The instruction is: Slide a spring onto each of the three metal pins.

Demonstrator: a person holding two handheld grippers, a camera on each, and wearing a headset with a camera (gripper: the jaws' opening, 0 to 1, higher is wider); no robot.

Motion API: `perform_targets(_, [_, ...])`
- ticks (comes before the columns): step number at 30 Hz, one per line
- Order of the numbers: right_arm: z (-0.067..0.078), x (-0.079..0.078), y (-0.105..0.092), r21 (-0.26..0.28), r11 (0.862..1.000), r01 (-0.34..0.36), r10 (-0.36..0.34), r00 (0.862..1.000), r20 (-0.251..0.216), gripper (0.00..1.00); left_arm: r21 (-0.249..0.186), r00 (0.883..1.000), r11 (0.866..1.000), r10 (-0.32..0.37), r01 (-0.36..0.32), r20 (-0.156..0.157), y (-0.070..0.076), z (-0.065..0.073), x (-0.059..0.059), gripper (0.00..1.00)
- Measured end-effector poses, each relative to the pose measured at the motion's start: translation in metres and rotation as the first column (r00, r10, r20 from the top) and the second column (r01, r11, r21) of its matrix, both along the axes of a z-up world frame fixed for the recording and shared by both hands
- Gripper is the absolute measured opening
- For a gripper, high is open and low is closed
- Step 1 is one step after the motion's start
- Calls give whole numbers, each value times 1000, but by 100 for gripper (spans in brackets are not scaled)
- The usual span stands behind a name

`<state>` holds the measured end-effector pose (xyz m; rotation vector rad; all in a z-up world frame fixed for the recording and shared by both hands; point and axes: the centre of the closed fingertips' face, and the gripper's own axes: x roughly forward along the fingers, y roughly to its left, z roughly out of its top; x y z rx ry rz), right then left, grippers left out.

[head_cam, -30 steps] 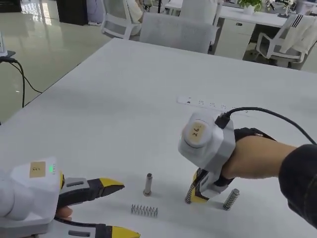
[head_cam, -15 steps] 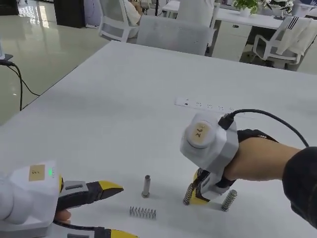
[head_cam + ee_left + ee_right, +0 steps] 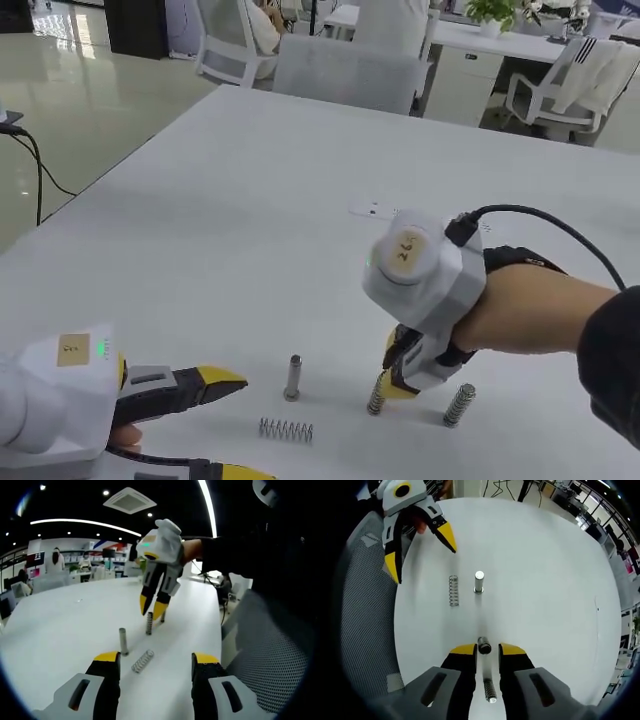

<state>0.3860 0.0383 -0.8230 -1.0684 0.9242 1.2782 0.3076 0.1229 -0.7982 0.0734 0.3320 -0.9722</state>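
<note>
- Evidently the right gripper [image 3: 487,651] hung over a sprung pin [image 3: 484,646], jaws narrowly parted either side of its top, clamping nothing; probably steadying that spring.
- Second sprung pin [image 3: 458,404] stood just beside.
- Bare pin [image 3: 293,377] stood upright, with the loose spring [image 3: 286,430] lying near it on the table [image 3: 250,200].
- Left gripper [image 3: 156,660] hovered agape and unladen, aimed at that spring.
- No bins noted; the pins were the only holders, two filled and one vacant.

I get bright, even overhead light. Ceiling strips [image 3: 85,524] glare in the left gripper view. Shadows on the white table [image 3: 250,200] are faint. Fisheye bends both gripper views' edges.
</note>
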Motion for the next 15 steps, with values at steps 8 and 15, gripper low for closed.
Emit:
perform_targets(8, [9,-8,15,12,999,-43,43,999,16,14,0,1000,1000,1,-1,3,0,1,0,52])
perform_targets(15, [9,-20,29,20,996,-84,83,996,12,14,3,1000,1000,-2,2,4,0,0,0,52])
